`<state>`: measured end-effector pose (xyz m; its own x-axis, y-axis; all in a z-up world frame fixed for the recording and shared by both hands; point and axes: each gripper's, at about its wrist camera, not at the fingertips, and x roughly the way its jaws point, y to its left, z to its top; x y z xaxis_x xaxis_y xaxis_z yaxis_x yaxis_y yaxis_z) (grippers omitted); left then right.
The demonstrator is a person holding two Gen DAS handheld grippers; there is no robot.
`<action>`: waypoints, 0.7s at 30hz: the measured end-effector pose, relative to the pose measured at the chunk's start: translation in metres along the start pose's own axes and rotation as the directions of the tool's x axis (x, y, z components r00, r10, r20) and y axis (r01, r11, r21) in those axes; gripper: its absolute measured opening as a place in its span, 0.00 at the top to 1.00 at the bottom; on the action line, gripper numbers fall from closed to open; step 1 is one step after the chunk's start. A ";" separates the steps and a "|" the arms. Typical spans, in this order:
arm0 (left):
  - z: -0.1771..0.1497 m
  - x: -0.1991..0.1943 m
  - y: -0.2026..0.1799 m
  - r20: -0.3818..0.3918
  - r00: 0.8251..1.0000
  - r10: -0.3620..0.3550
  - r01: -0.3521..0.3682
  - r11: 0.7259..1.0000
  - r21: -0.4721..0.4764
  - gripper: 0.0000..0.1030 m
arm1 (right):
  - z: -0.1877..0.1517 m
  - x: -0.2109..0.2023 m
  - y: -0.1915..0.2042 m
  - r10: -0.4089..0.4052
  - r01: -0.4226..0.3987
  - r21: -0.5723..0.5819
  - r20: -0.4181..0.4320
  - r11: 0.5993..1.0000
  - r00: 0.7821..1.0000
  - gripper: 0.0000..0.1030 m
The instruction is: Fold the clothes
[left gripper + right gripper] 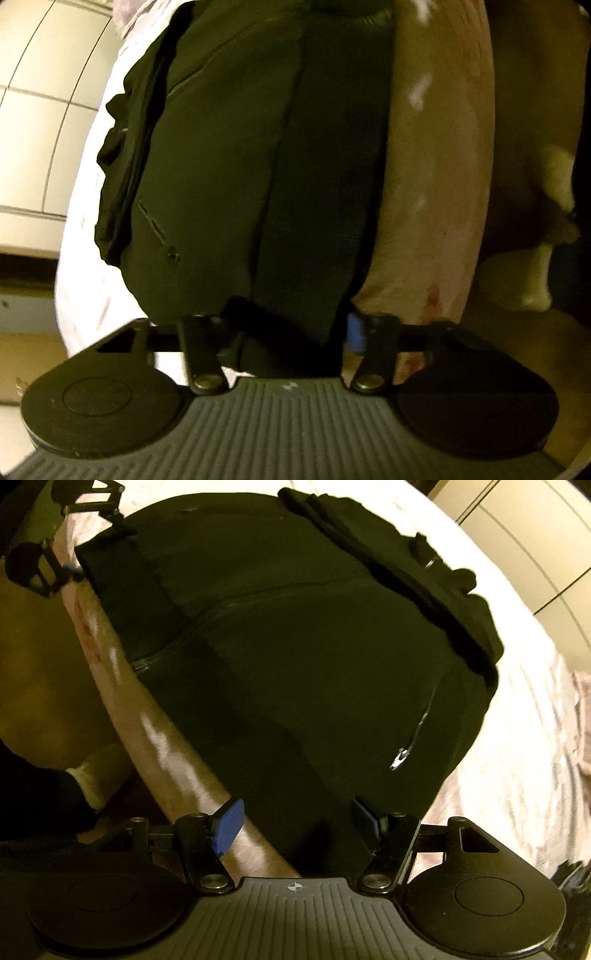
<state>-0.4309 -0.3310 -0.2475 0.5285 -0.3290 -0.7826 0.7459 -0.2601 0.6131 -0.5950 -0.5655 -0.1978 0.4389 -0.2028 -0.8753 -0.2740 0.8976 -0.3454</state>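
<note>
Black jacket spread flat on the bed, front up, near the bed's edge, hem lying along that edge. Closed zip running up the middle. Short pocket zip slanting across one front panel, metal pull glinting. Thicker roll of dark cloth, collar or hood, bunched along the far end. Cloth mostly smooth, with a few long creases running lengthwise.

Left gripper down at one corner of the hem, jaws apart, dark cloth filling the gap between them. One blue pad showing right beside the fabric, the other hidden behind a fold. No clear squeeze on the cloth, so released rather than clenched.

Right gripper at the other corner of the same hem, jaws spread wide and released. One blue pad out over the bed's side, the other against the dark cloth, hem edge lying between the two, not pinched.

Under the jacket, pale pinkish sheet, rumpled in soft ridges on the far side. Side of the mattress dropping away just beyond the hem. Below that, tan floor. Foot in a pale sock on the floor close to the bed, dark trouser leg above it. Beyond the bed, cream panelled fronts with thin dark seams
</note>
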 end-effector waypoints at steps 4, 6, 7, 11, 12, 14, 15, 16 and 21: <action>-0.003 -0.025 0.015 0.043 0.998 -0.052 0.054 0.998 -0.046 0.92 | -0.008 -0.002 0.018 -0.013 0.019 -0.129 0.044 0.991 0.999 0.35; -0.004 -0.033 0.029 0.059 0.996 -0.070 0.075 0.993 -0.089 0.94 | -0.012 -0.001 0.032 0.009 0.004 -0.208 0.061 0.978 0.998 0.35; -0.004 -0.036 0.037 0.066 0.995 -0.079 0.086 0.989 -0.118 0.94 | -0.014 0.000 0.038 0.014 0.003 -0.234 0.072 0.972 0.997 0.35; -0.002 -0.046 0.078 0.104 0.988 -0.114 0.138 0.956 -0.260 0.95 | -0.013 0.003 0.058 0.014 0.028 -0.292 0.140 0.956 0.990 0.34; -0.001 -0.048 0.089 0.117 0.985 -0.123 0.154 0.941 -0.302 0.96 | -0.010 0.004 0.062 0.010 0.038 -0.292 0.163 0.956 0.987 0.34; 0.001 -0.052 0.110 0.146 0.979 -0.140 0.186 0.907 -0.378 0.96 | -0.005 0.009 0.066 0.008 0.049 -0.280 0.199 0.959 0.980 0.34; 0.002 -0.055 0.118 0.155 0.977 -0.144 0.196 0.893 -0.406 0.96 | -0.002 0.012 0.069 0.007 0.054 -0.273 0.217 0.960 0.976 0.34; 0.003 -0.057 0.124 0.161 0.976 -0.146 0.201 0.885 -0.419 0.96 | 0.000 0.016 0.071 -0.005 0.068 -0.270 0.229 0.960 0.973 0.34; 0.010 -0.062 0.122 0.151 0.978 -0.141 0.186 0.918 -0.350 0.96 | -0.006 0.031 0.061 -0.143 0.194 -0.255 0.206 0.947 0.968 0.35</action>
<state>-0.3764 -0.3512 -0.1227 0.3510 -0.4225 -0.8356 0.9249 0.0174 0.3798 -0.6033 -0.5195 -0.2477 0.6404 -0.2437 -0.7283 -0.3926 0.7112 -0.5832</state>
